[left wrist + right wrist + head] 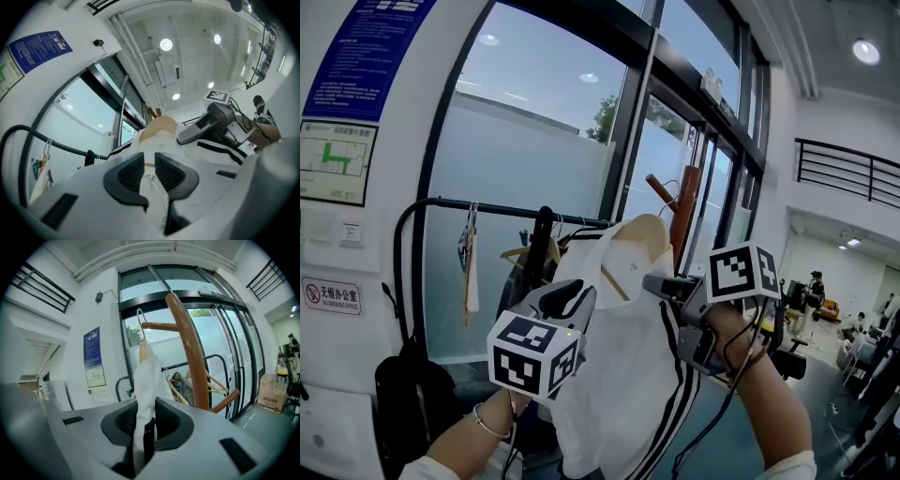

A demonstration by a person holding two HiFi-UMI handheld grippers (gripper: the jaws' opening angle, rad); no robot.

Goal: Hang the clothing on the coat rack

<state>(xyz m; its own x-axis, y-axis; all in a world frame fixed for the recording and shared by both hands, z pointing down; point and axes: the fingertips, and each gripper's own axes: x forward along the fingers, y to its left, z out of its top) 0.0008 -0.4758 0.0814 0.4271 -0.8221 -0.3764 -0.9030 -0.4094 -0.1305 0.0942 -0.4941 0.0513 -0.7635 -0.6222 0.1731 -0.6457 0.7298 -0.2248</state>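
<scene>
- The white jacket with black side stripes (619, 375) hangs on a pale wooden hanger (642, 230) at the centre of the head view, held up in the air between the two grippers.
- The left gripper (567, 298) is clenched on a fold of the white fabric at the jacket's front. The right gripper (661, 284) is clamped on the white-and-black cloth at the shoulder, just below the hanger.
- The brown wooden coat rack (684, 206) stands just behind the hanger, right of centre. In the right gripper view, the hanger's thin metal hook (139, 317) sits near the rack's upper peg (161, 326), at upper centre. Whether it has caught cannot be told.
- Judged step: getting the hook over that peg.
- Lead with the right gripper, since it is nearest the hanger. Lift so the hook's opening clears the peg's tip, then lower it onto the peg.
- Use the left gripper only to carry the cloth's weight and stop the jacket from swinging. A hard pull could drag the jacket off the hanger.
- Neither grip should loosen until the hook bears the load.
- Steer clear of the black metal clothes rail (487, 208) at middle left.
</scene>
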